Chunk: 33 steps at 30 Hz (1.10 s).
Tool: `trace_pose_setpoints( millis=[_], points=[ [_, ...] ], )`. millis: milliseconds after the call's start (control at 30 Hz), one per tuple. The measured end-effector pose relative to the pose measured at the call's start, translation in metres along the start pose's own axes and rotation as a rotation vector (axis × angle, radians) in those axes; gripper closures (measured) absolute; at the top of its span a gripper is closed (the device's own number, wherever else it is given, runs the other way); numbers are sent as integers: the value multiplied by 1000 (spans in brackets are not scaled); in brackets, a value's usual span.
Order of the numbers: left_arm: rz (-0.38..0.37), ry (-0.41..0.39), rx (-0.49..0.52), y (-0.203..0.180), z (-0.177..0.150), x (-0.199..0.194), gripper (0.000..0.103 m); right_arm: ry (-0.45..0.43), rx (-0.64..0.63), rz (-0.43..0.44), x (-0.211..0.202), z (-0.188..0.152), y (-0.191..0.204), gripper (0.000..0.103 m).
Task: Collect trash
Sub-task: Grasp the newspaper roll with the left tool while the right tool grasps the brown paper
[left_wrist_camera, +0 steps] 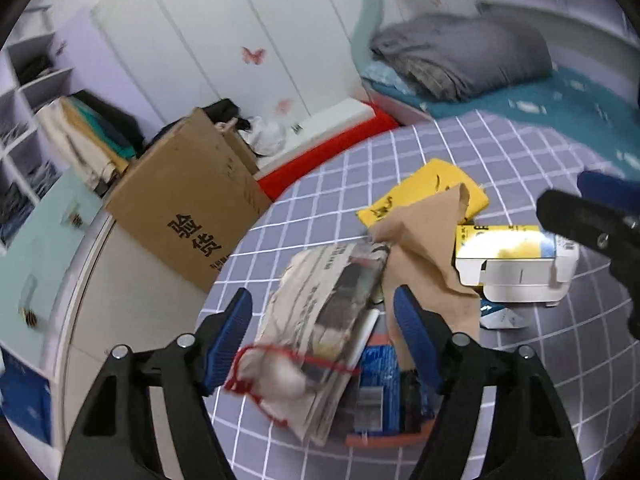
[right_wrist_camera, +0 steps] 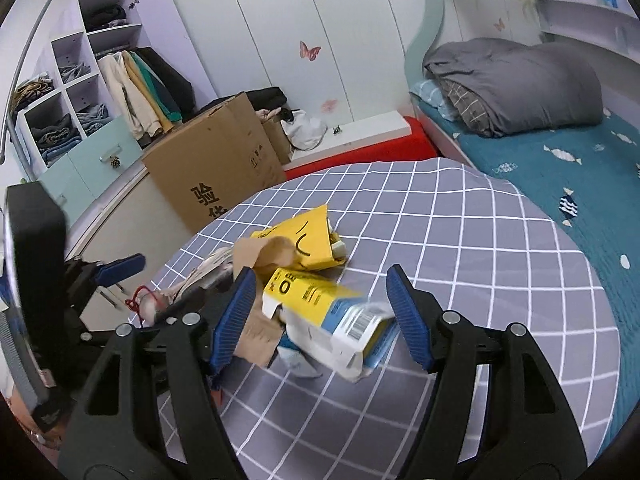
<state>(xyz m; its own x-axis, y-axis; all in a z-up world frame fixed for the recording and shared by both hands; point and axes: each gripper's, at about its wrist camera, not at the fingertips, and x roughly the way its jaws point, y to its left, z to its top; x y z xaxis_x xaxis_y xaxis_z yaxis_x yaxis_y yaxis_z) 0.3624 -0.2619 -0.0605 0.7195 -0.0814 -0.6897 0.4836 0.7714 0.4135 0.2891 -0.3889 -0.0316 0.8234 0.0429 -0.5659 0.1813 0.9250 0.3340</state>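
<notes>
A pile of trash lies on a table with a grey checked cloth (left_wrist_camera: 520, 152). My left gripper (left_wrist_camera: 324, 300) is open, its blue pads on either side of a newspaper bundle (left_wrist_camera: 320, 312) tied with red string, without touching it. Beside the bundle are a brown paper bag (left_wrist_camera: 424, 256), a yellow mailer (left_wrist_camera: 424, 192) and a blue packet (left_wrist_camera: 380, 376). My right gripper (right_wrist_camera: 322, 270) is open above a yellow and white carton (right_wrist_camera: 316, 300) that lies between its pads. The same carton (left_wrist_camera: 516, 264) rests on the cloth in the left wrist view.
A large cardboard box (right_wrist_camera: 212, 168) stands on the floor by the table's far left edge, with shelves and hanging clothes (right_wrist_camera: 140, 88) behind it. A bed with a teal cover (right_wrist_camera: 560, 168) and a grey blanket (right_wrist_camera: 520, 84) borders the table on the right. A crumpled white scrap (left_wrist_camera: 502, 318) lies near the carton.
</notes>
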Motion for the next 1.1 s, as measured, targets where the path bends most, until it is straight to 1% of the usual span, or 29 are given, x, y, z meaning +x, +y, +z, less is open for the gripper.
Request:
trace_pose_setpoints(
  millis=[67,133,167,200,233,267,367,400,467,533,633,700,733,767,800,833,867,933,967,1000,1100],
  points=[
    [14,33,45,-5,4,11,36,14,4,13,8,5,-2,36],
    [50,47,84,-10,7,19,36,27,12,28,14,9,-1,36],
    [37,63,110,-15,8,25,37,38,16,24,19,11,0,36],
    [32,85,111,-15,10,31,44,48,21,23,23,13,0,36],
    [40,102,102,-13,11,38,48,59,32,41,28,15,0,36],
    [39,108,94,-13,11,39,55,67,35,46,31,16,2,36],
    [-5,115,52,-6,12,42,79,102,27,70,41,19,10,36],
    [3,100,44,-4,12,40,83,108,20,72,43,19,14,36],
    [1,59,12,3,13,33,85,119,3,75,48,21,21,36],
    [-29,11,-48,16,15,22,88,136,-4,82,52,23,26,36],
    [-39,-48,-122,34,16,7,92,177,8,102,61,23,31,36],
    [-58,-88,-180,47,15,-3,95,184,-4,93,64,23,35,36],
    [-72,-100,-205,53,14,-7,95,188,-1,104,66,23,37,36],
    [-84,-108,-227,58,13,-10,95,196,3,116,68,23,39,41],
    [-90,-124,-254,64,10,-14,96,199,1,117,69,23,41,51],
    [-90,-142,-275,69,7,-18,96,202,-2,116,71,23,43,57],
    [-91,-153,-287,72,5,-22,96,211,-4,122,74,23,45,68],
    [-110,-179,-329,80,-3,-29,96,206,-18,118,74,22,49,76],
    [-117,-195,-348,84,-7,-34,97,188,-33,115,72,21,53,90],
    [-122,-208,-366,88,-10,-38,97,175,-37,120,68,20,55,95],
    [-151,-244,-425,101,-22,-49,97,136,-55,140,54,21,65,98]
  ],
)
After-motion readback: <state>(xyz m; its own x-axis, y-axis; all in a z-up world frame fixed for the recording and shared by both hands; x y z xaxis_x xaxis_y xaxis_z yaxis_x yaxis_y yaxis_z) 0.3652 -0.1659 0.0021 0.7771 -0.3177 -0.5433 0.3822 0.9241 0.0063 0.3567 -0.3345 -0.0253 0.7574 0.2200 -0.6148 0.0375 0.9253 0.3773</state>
